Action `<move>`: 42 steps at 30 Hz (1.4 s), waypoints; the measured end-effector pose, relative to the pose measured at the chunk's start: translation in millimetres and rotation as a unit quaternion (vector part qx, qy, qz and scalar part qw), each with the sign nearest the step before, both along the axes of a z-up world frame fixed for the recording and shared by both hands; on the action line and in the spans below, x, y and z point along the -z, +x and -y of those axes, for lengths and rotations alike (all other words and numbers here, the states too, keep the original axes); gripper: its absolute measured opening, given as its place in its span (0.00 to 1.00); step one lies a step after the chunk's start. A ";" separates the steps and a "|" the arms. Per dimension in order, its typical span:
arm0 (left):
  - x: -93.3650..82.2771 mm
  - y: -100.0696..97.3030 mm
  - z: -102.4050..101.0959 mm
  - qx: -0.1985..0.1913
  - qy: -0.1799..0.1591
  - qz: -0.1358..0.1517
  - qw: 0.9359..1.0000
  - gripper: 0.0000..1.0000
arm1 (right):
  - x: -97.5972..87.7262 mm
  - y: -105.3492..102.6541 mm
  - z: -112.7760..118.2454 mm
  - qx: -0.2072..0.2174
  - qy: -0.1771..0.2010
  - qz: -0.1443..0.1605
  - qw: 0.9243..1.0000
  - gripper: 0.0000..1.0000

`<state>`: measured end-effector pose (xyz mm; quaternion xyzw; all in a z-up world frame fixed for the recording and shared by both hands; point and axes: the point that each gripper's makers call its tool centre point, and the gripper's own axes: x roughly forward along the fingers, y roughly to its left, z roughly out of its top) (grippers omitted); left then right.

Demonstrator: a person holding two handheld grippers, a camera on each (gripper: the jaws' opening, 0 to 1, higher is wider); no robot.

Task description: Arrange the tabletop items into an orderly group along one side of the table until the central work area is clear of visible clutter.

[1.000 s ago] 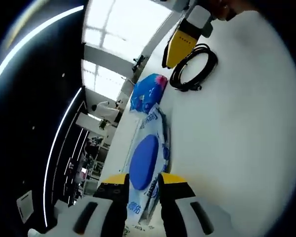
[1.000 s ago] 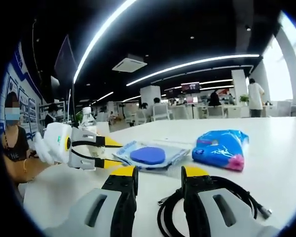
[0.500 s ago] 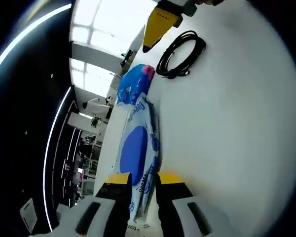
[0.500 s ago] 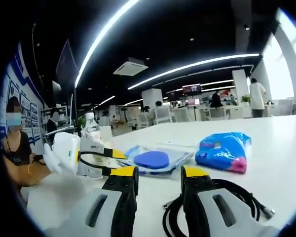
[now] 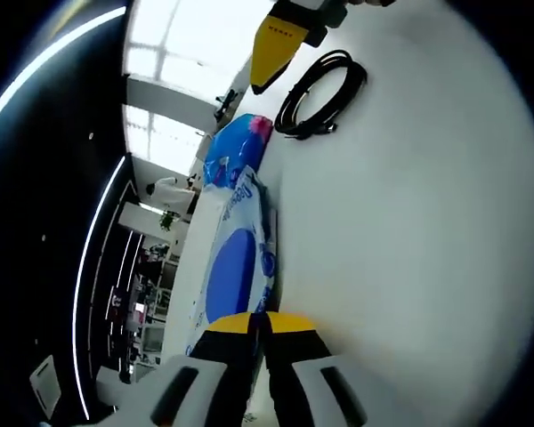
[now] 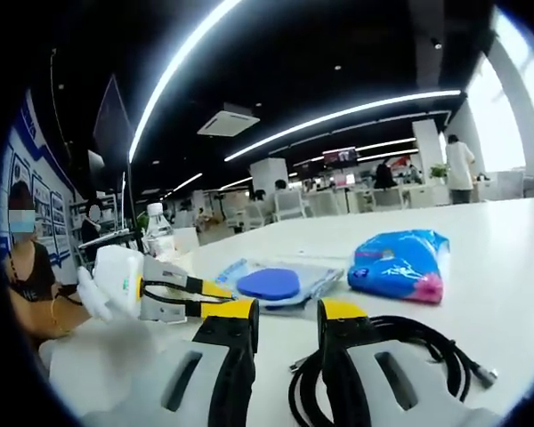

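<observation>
Wipes pack [image 5: 234, 267], flat with a blue oval lid, lies on the white desk [image 5: 409, 222] directly ahead of the left claw [image 5: 260, 322]. In the left gripper view the yellow-tipped jaws stand almost together at the near end of the pack, pinching its edge. In the right gripper view the same left claw [image 6: 215, 297] enters from the left, jaws nearly together at the near-left edge of the wipes pack [image 6: 276, 283].

A blue pouch [image 5: 230, 157] with a pink patch lies just beyond the far end of the wipes pack, touching or nearly touching it. In the right gripper view the pouch [image 6: 400, 265] sits to the right of the pack.

A coiled black cable [image 5: 319, 84] lies further off on the desk, apart from the pouch. In the right gripper view the cable [image 6: 409, 356] lies directly under the right claw [image 6: 287, 311], whose jaws stand parted with nothing between them; the right jaw overlaps the coil. In the left gripper view the right claw's yellow tip [image 5: 274, 49] hangs just beside the cable.

A clear bottle [image 6: 158, 236] stands at the far left.
</observation>
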<state>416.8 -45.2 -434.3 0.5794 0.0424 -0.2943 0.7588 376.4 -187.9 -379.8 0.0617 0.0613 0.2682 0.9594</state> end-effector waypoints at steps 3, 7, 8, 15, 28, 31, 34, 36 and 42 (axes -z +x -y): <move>-0.5 0.5 -0.5 -0.004 -0.017 -0.014 1.000 0.01 | -7.1 -0.3 3.6 0.009 0.006 0.014 1.000 0.24; 0.2 -0.4 -0.5 -0.003 -0.033 -0.014 0.999 0.00 | -10.1 0.8 5.7 0.015 0.000 0.021 1.000 0.23; 0.6 -0.6 -1.1 -0.018 -0.068 -0.026 0.997 0.00 | -9.7 2.2 5.0 0.014 0.001 0.020 1.000 0.23; -0.2 -2.6 -2.1 -0.013 -0.107 -0.045 0.993 0.00 | 3.6 5.7 -5.8 0.008 0.008 -0.013 1.000 0.21; 1.3 0.6 0.1 -0.009 -0.073 -0.023 0.997 0.00 | 5.1 48.9 -23.1 0.037 -0.006 -0.045 0.998 0.22; 1.2 0.8 0.8 -0.007 -0.070 -0.022 0.997 0.00 | 10.0 58.4 -24.5 0.045 -0.022 -0.053 0.997 0.22; 1.4 0.6 1.4 -0.006 -0.065 -0.019 0.998 0.00 | 16.9 64.8 -23.3 0.049 -0.034 -0.058 0.997 0.22; 1.4 0.0 1.9 -0.004 -0.060 -0.017 0.998 0.00 | 23.2 69.9 -20.7 0.052 -0.045 -0.058 0.996 0.22; 0.7 1.9 2.2 -0.002 -0.057 -0.012 0.998 0.00 | 43.8 80.2 -24.9 0.053 -0.019 -0.092 0.994 0.22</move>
